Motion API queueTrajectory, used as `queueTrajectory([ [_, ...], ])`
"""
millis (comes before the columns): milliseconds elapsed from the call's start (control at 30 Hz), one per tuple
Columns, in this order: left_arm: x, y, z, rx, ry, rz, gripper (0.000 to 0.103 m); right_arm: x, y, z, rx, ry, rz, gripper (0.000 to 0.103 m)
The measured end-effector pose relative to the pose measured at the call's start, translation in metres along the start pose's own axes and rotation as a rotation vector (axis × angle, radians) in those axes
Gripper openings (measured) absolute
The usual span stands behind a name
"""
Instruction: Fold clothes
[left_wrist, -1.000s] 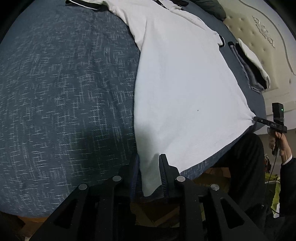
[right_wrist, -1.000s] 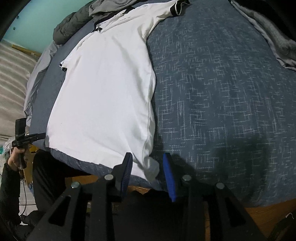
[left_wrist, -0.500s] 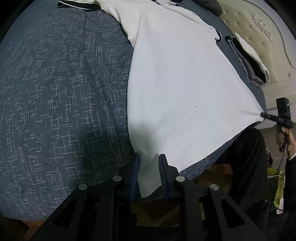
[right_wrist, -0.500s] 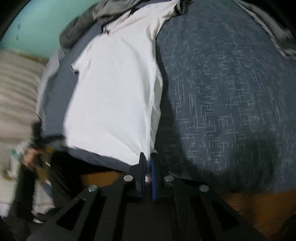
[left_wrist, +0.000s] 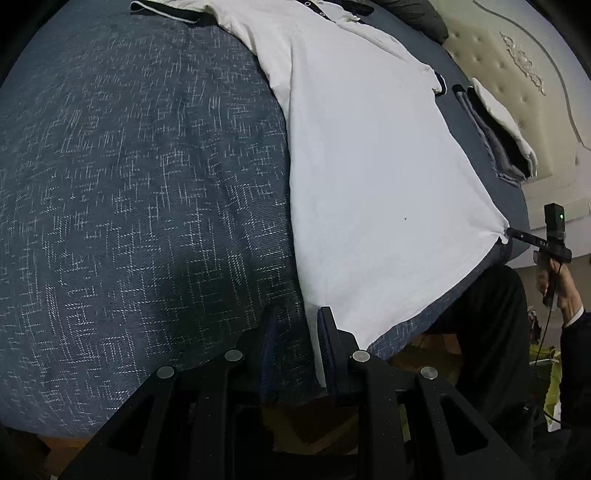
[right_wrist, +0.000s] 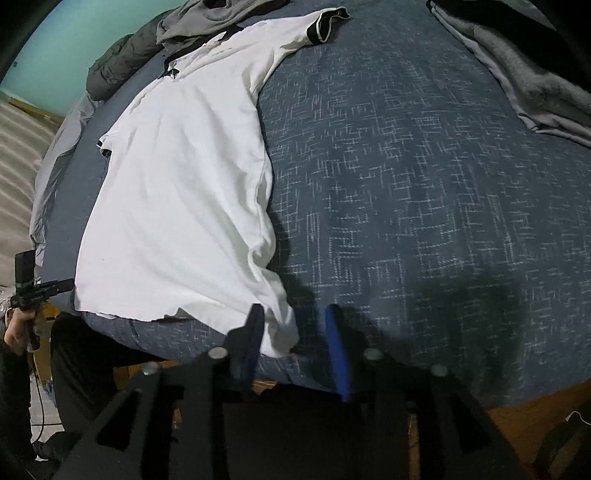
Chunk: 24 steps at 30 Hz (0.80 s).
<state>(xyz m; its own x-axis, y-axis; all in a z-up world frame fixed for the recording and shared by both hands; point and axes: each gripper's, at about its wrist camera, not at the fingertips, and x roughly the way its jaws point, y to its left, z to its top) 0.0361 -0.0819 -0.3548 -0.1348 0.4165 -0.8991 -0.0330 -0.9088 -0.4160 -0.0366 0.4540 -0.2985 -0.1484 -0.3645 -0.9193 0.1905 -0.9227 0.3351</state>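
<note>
— One big bed (left_wrist: 129, 184) fills both views, covered in dark blue fabric flecked with white. What lies on it?

— A white polo shirt (left_wrist: 369, 177) with dark trim on collar and cuffs, spread flat, its hem at the near edge of the bed and its collar toward the far side. In the right wrist view the same shirt (right_wrist: 177, 192) runs up the left half of the picture, one sleeve reaching out to the top.

— Anything else on the bed?

— A folded stack of grey and white clothes (left_wrist: 498, 136) beside the padded cream headboard (left_wrist: 517, 66). The right view shows grey garments (right_wrist: 524, 74) at its upper right and a dark jacket (right_wrist: 114, 62) past the shirt's collar.

— And the left gripper (left_wrist: 295, 325)?

— Its jaws stand apart, straddling one bottom corner of the shirt; the cloth lies against the right finger only.

— The right gripper (right_wrist: 291, 325)?

— Jaws wide apart too. The shirt's other hem corner lies rumpled between them, near the left finger, not pinched.
</note>
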Motion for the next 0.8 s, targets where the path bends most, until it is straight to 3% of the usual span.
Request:
queueTrajectory([
  [300, 0.016, -0.006, -0.004, 0.024, 0.041, -0.006, 0.023, 0.012, 0.005, -0.009, -0.066, 0.008, 0.047, 0.036],
  [333, 0.017, -0.007, -0.004, 0.027, 0.044, -0.007, 0.023, 0.014, 0.005, -0.009, -0.061, 0.012, 0.050, 0.034],
  [367, 0.018, -0.007, -0.004, 0.030, 0.046, -0.008, 0.022, 0.017, 0.005, -0.009, -0.055, 0.015, 0.052, 0.023],
  [400, 0.018, -0.009, -0.004, 0.036, 0.048, -0.011, 0.012, 0.018, 0.005, -0.009, -0.049, 0.016, 0.055, 0.014],
  [433, 0.019, -0.010, -0.004, 0.043, 0.050, -0.015, 0.003, 0.017, 0.007, -0.009, -0.044, 0.012, 0.058, 0.012],
  [467, 0.018, -0.011, -0.003, 0.048, 0.048, -0.015, 0.002, 0.015, 0.007, -0.008, -0.038, 0.004, 0.065, 0.008],
  [667, 0.000, -0.001, 0.011, 0.025, -0.012, -0.005, 0.002, -0.008, -0.006, 0.014, 0.081, -0.063, 0.161, 0.005],
  [800, -0.005, 0.002, 0.022, 0.007, -0.032, 0.011, 0.002, -0.012, -0.014, 0.035, 0.158, -0.073, 0.172, 0.005],
])
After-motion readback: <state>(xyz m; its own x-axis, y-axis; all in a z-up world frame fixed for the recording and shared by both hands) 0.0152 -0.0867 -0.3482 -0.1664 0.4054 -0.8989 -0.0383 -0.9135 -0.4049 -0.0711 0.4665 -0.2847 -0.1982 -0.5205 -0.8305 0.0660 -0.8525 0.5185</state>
